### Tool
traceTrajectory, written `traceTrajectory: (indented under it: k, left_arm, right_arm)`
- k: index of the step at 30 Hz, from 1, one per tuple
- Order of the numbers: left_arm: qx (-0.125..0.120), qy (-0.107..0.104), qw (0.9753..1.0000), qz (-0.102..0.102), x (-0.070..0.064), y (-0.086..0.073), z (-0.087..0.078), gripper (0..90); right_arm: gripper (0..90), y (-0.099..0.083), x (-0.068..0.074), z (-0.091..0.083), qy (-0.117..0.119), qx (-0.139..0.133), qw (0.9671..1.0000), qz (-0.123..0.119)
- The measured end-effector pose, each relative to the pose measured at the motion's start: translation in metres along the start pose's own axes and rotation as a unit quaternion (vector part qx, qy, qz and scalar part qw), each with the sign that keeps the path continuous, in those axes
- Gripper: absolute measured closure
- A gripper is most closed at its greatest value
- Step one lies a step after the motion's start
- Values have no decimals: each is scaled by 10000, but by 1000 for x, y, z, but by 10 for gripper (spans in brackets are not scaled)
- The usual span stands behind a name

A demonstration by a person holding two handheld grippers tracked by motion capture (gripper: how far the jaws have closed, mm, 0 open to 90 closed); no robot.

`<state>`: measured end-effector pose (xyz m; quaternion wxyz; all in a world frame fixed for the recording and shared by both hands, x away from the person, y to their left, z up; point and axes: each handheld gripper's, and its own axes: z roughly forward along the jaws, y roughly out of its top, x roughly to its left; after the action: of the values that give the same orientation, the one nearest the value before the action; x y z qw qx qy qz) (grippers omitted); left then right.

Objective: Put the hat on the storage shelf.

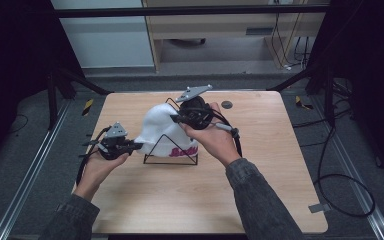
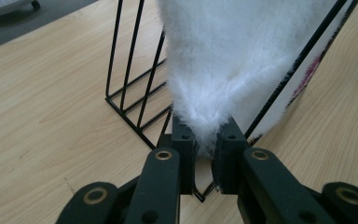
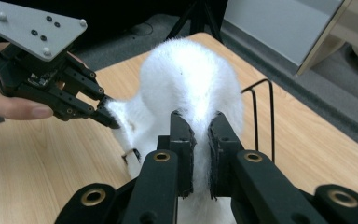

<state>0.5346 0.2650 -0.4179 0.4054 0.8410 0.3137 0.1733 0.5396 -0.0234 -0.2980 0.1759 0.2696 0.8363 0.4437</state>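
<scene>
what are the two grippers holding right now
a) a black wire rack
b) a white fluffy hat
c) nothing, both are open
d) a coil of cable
b: the left gripper and the right gripper each have their jaws closed on a fold of the white fluffy hat, which sits over the black wire rack.

Wooden table [image 1: 190,195]; small dark disc [image 1: 226,104] near far edge.

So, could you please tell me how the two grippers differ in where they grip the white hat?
The left gripper pinches the white hat at its low edge near the table; the right gripper pinches it higher, at the top above the wire rack. Both are shut on fabric.
</scene>
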Motion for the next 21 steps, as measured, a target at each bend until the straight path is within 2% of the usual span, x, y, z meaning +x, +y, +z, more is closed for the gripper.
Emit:
traceTrajectory:
  k: [6, 15, 18, 21]
  left_arm:
    - [136, -54, 9999, -27, 0, -9, 8, 807]
    - [278, -145, 9995, -95, 2, -17, 15, 790]
    - [289, -74, 9995, -135, 3, -18, 13, 741]
    - [158, 41, 9997, -182, 6, -18, 5, 671]
  right_arm:
    - [826, -6, 1, 8, 29, 191, 9998, 28]
    - [810, -6, 4, 14, 61, 360, 9993, 40]
    - [728, -6, 6, 15, 80, 371, 9993, 49]
    - [649, -6, 8, 12, 92, 346, 9994, -13]
